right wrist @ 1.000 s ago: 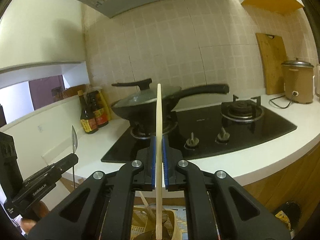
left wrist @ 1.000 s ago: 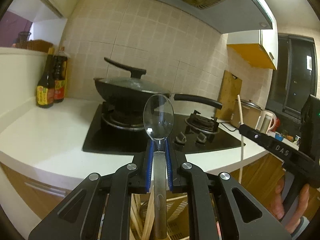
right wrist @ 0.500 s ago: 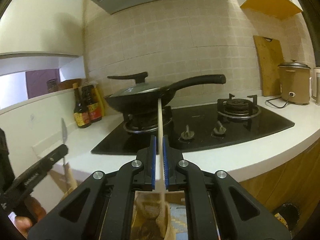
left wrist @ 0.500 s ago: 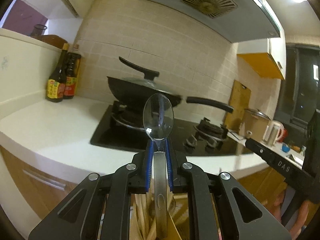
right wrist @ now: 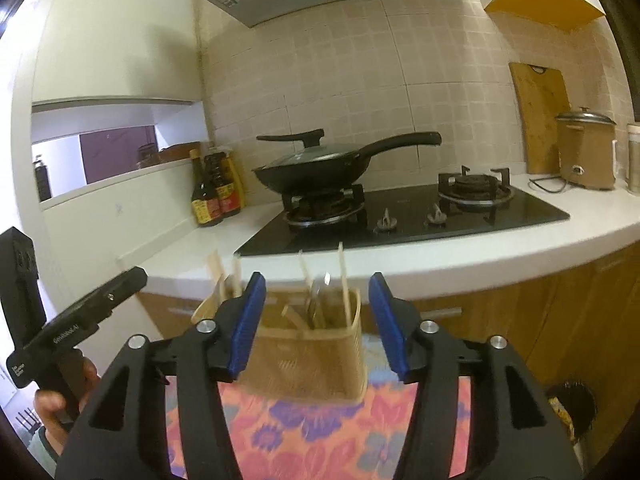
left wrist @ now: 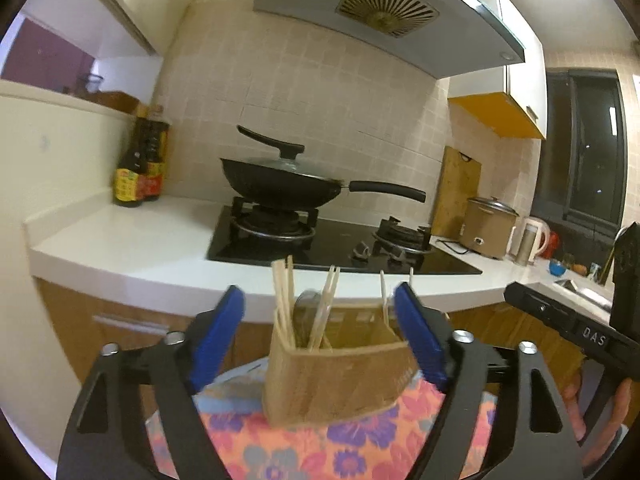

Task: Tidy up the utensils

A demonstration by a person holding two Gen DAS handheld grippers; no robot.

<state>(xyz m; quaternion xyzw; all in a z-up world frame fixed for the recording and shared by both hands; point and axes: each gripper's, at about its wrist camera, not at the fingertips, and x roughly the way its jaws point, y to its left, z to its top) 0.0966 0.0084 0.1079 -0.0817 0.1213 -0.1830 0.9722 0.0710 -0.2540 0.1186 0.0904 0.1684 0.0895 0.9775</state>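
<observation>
Both the left gripper (left wrist: 320, 320) and right gripper (right wrist: 316, 314) are now spread empty; spoon (right wrist: 320, 300) and chopstick (right wrist: 342, 280) were apparently released into the utensil holder (left wrist: 336, 376), so that placement looks done.

Left gripper (left wrist: 320, 336): matte black frame with triangular cut-outs, silver round screw heads, blue pads (left wrist: 218, 334) lining both fingers. Right gripper (right wrist: 318, 322): identical build and blue pads (right wrist: 249, 322). White lettering marks the side of each unit. Bare skin shows on both hands; a light sleeve cuff at the left wrist.
</observation>
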